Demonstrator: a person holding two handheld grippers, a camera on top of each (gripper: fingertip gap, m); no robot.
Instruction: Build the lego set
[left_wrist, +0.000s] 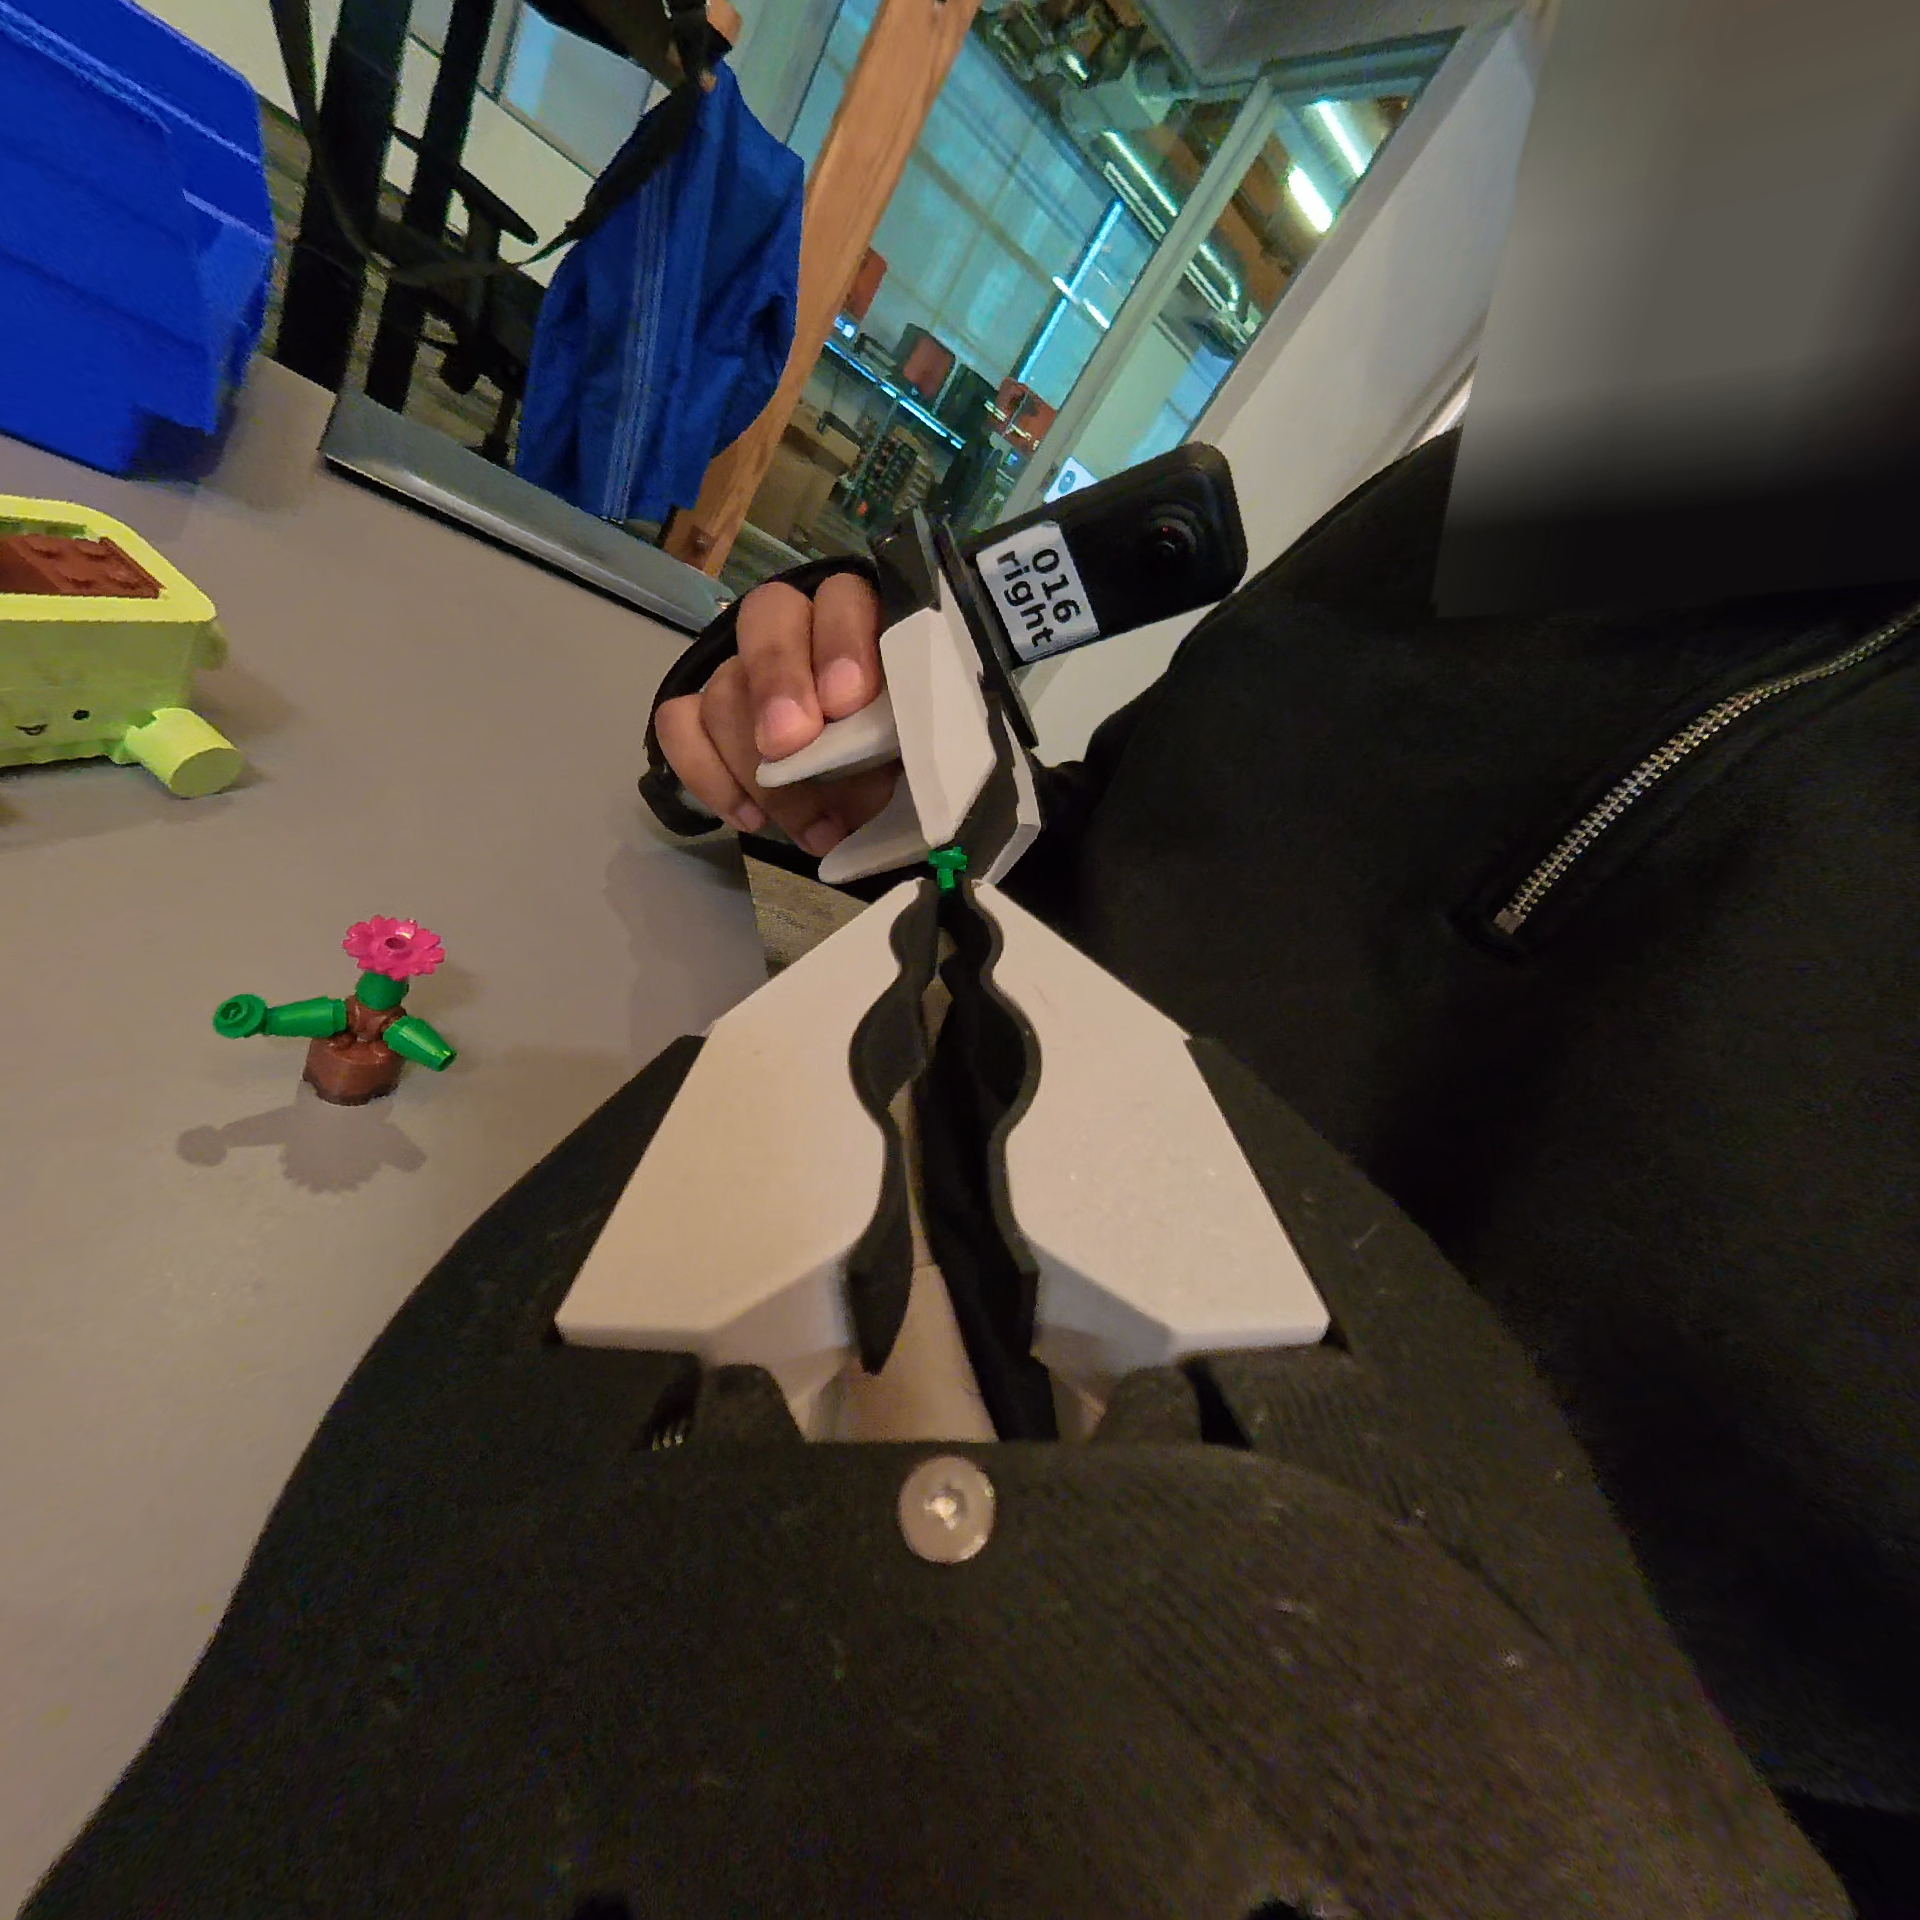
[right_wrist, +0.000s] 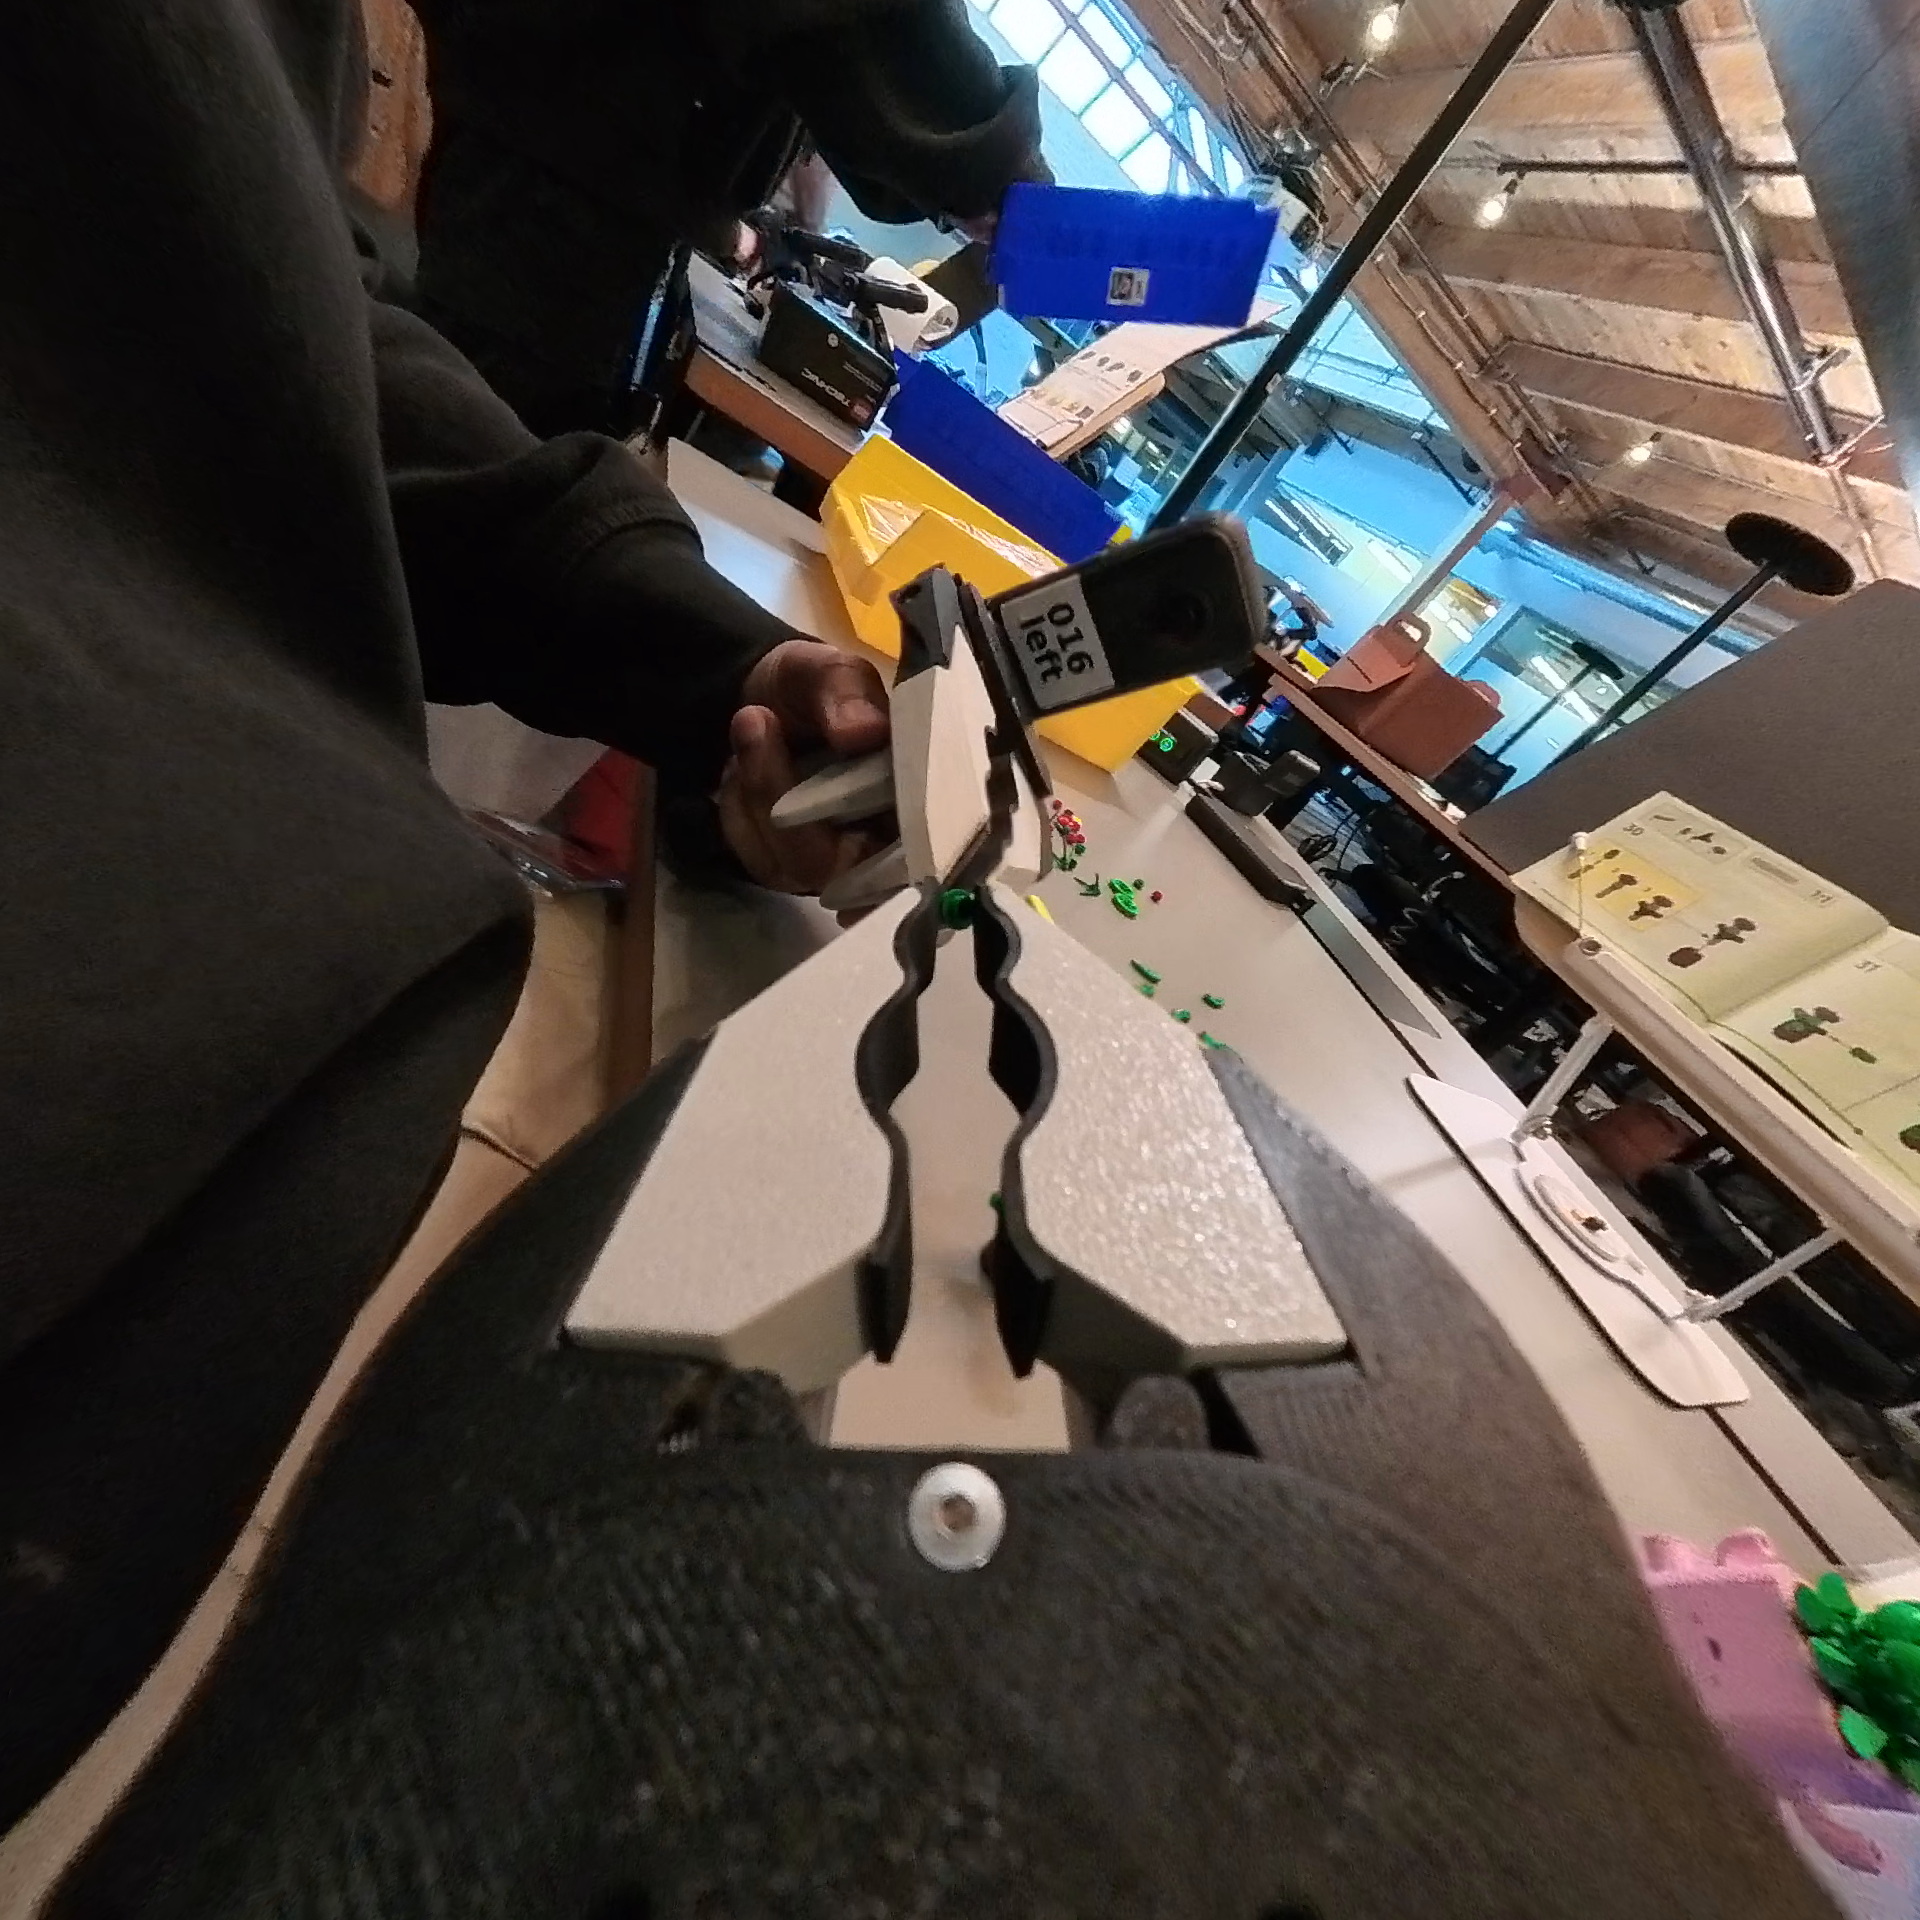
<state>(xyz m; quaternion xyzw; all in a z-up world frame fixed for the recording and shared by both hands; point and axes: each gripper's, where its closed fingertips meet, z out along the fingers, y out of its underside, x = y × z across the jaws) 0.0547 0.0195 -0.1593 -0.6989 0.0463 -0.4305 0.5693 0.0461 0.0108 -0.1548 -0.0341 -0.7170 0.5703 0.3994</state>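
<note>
Grippers meet tip to tip above the table edge, in front of your chest. Your left gripper (left_wrist: 940, 894) is pinched narrow on a tiny green piece (left_wrist: 947, 865), and your right gripper (right_wrist: 951, 914) is likewise drawn in around that green piece (right_wrist: 954, 906), so both clamp it between them. Your right hand (left_wrist: 774, 707) wraps its handle, fingers curled on the trigger, the tool tilted down toward the left one. Left of the left claw, the pink-flowered plant build (left_wrist: 358, 1013) stands on the grey table (left_wrist: 436, 727), well apart.
</note>
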